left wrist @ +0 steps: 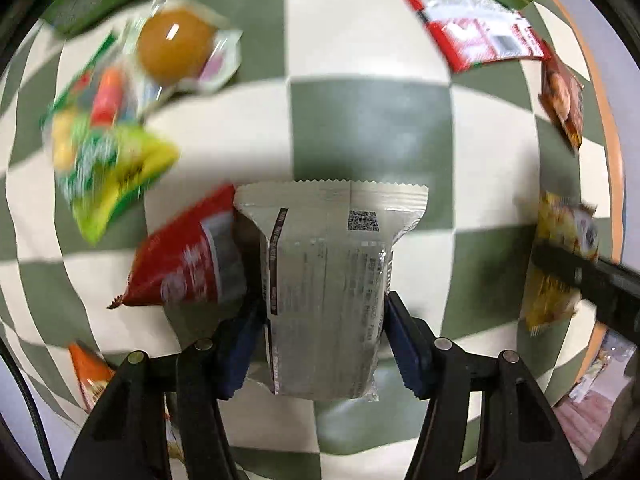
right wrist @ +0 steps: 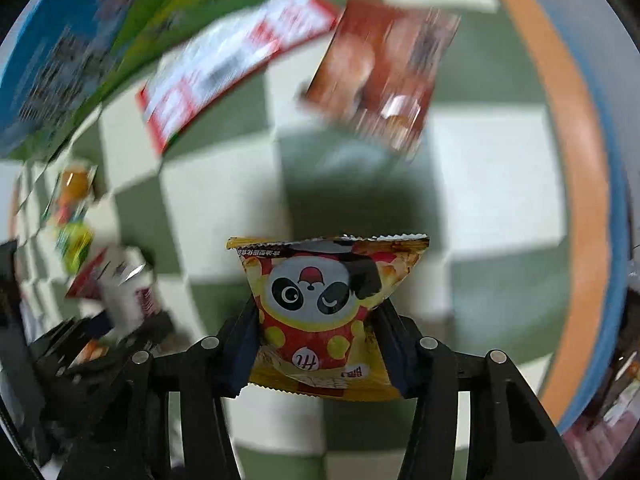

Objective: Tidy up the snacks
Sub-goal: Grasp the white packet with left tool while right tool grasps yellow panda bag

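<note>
My left gripper (left wrist: 324,304) points down over the table, shut on a white-and-silver snack packet (left wrist: 328,240) that stands upright between its blue pads. My right gripper (right wrist: 318,312) is shut on a yellow snack packet with a panda face (right wrist: 320,280), held above the green-and-white checkered cloth (right wrist: 224,200). In the left wrist view the panda packet (left wrist: 560,256) shows at the right edge in the other gripper. In the right wrist view the white packet (right wrist: 124,292) shows blurred at the far left.
On the cloth lie a red packet (left wrist: 184,264), a green-yellow packet (left wrist: 108,176), an orange jelly cup (left wrist: 176,44), a red-and-white packet (left wrist: 476,28), a brown packet (left wrist: 564,100) and an orange packet (left wrist: 90,372). A green box (right wrist: 160,20) stands at the back. The table's orange rim (right wrist: 576,160) runs along the right.
</note>
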### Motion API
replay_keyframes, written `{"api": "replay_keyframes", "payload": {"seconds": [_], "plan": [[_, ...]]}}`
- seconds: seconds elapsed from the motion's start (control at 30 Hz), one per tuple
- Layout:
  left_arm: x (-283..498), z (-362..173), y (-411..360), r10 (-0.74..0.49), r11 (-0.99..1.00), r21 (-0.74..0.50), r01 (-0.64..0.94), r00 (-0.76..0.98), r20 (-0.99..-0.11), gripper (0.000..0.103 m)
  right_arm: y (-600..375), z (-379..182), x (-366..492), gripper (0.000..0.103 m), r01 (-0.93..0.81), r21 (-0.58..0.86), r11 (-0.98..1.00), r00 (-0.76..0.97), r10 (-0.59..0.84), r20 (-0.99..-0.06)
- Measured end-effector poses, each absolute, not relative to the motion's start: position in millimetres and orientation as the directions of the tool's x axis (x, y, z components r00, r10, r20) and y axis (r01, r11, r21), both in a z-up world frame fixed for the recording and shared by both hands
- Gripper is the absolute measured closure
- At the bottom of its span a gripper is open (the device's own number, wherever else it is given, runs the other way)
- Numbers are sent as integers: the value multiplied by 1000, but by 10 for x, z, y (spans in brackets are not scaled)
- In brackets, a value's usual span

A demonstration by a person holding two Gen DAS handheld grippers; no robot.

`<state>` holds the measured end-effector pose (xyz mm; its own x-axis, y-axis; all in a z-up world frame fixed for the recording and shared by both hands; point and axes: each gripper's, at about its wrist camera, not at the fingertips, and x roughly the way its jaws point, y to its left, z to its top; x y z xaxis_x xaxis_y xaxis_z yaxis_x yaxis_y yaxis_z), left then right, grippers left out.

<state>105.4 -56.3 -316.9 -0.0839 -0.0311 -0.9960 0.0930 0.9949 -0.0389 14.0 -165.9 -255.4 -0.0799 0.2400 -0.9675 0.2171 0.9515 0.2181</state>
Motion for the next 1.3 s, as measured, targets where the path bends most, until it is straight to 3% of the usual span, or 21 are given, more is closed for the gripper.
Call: {"api": "replay_keyframes", "payload": {"seconds": [0.07,0.2,0.53,0.8,1.13,1.3], "plan": [[1023,-3211,-530,-46,994,-54,97,-87,-995,43,-1573,-2599,27,47,216,232,948,-103,258,-961],[1142,-3247,-402,-80,993,-89,73,-120,-990,42,-1575,-2617,-63,28,242,213,947,-69,236,-969],[1364,-3153,-308,-37,996,-42,79,-55,-998,44,-1382,-2417,-310,28,188,74,979,-10,77,-997],[1085,-3025,-563,-7,995,-9,97,-22,-1000,50,-998,-2471,-426,51,176,68,982,30,64,-998],[952,-2530,-409,-97,992,-95,77,24,-995,51,-1323,-1878,-426,54,224,228,948,109,208,-972],[1066,-1906,-356,-199,978,-192,77,99,-975,51,-1389,-1284,-6,55,202,317,927,216,274,-937]]}}
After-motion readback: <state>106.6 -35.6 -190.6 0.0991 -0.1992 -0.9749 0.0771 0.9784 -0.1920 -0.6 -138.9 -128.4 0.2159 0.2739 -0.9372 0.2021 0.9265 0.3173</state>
